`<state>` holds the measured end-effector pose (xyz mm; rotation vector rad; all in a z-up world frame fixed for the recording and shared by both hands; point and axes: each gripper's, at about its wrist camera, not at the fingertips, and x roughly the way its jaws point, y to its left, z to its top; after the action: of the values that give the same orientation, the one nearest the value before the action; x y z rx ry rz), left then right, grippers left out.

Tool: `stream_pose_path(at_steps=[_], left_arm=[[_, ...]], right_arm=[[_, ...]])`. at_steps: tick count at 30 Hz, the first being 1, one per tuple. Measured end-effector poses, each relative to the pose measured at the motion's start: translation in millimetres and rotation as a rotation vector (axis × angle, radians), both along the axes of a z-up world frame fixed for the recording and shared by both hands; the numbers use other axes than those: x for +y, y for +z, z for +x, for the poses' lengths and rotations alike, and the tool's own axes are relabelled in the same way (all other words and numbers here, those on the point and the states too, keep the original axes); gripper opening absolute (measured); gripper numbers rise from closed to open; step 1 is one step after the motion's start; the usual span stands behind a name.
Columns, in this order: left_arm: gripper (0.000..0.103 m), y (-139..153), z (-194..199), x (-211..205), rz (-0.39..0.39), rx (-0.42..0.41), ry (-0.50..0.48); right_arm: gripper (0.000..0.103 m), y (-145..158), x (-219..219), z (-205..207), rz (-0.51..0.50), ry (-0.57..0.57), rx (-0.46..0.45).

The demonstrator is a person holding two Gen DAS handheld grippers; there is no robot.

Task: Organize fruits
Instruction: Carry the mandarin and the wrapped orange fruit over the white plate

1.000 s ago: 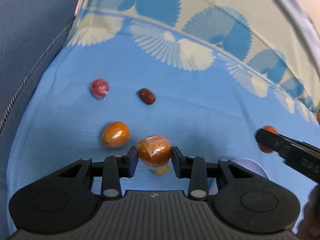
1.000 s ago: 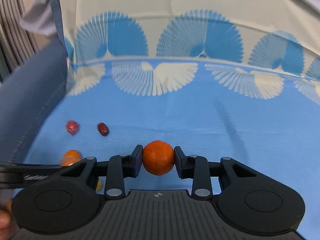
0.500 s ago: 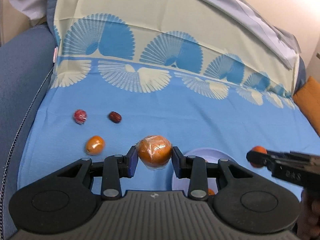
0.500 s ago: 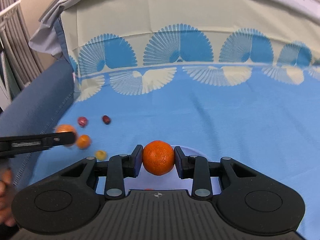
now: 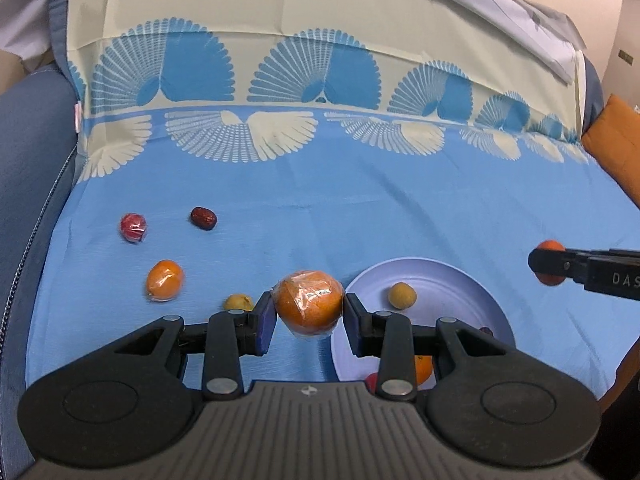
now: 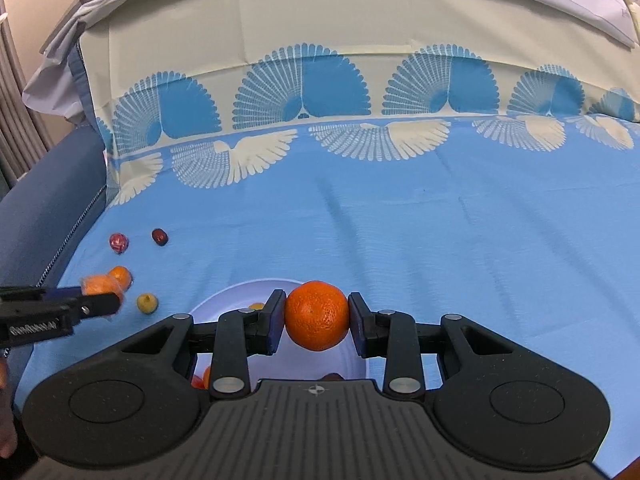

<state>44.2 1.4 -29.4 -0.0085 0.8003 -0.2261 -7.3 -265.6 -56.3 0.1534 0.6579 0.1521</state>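
Along the left edge of the blue sheet (image 5: 400,208), four fruits lie loose: a wrapped red fruit (image 5: 133,228), a dark date (image 5: 203,218) just beside it, a wrapped orange (image 5: 164,281) nearer the camera, and a small yellow fruit (image 5: 238,303) close to the left tongs. None of them touches another.

Right of these, the left gripper (image 5: 309,314) is clamped on a film-wrapped orange fruit (image 5: 309,306), held clear of the sheet just left of the plate's rim. The lilac plate (image 5: 460,284) sits toward the near edge of the sheet and already carries a yellow-brown fruit (image 5: 402,295), plus a few more half hidden behind the tongs.

Further right, the right gripper (image 6: 316,322) grips a bare mandarin (image 6: 317,315) and, in its own view, hangs over the plate (image 6: 224,296).

The step in hand looks like the carry: both tongs are loaded and closing on the plate. Next, each fruit needs lowering onto a bare part of the plate, the left one first shifting right past the rim, then the jaws parting gently. Round fruit may roll, and the slick film may slip, so a low release seems wise. After that, the four loose fruits at the left remain to be gathered.
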Motion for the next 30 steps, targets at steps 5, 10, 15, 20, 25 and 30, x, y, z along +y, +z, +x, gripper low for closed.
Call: stream_pose_path(at_steps=[5, 10, 15, 20, 25, 30], left_arm=[[0.040, -3, 1, -5, 0.020, -0.011, -0.016], [0.040, -6, 4, -10, 0.035, -0.018, -0.027], [0.040, -8, 5, -18, 0.048, -0.024, -0.051], [0.040, -8, 5, -27, 0.068, -0.039, -0.079], [0.040, -8, 4, -29, 0.071, -0.047, -0.092], [0.040, -8, 5, -29, 0.070, -0.046, -0.094]], right_arm=[[0.035, -6, -1, 2, -0.009, 0.004, 0.012], [0.035, -10, 1, 6, -0.031, 0.021, 0.012], [0.035, -14, -1, 10, -0.038, 0.014, 0.019], [0.035, -16, -2, 11, -0.046, 0.020, 0.016], [0.035, -14, 0, 9, -0.044, 0.029, 0.009], [0.035, -12, 2, 7, -0.048, 0.048, 0.000]])
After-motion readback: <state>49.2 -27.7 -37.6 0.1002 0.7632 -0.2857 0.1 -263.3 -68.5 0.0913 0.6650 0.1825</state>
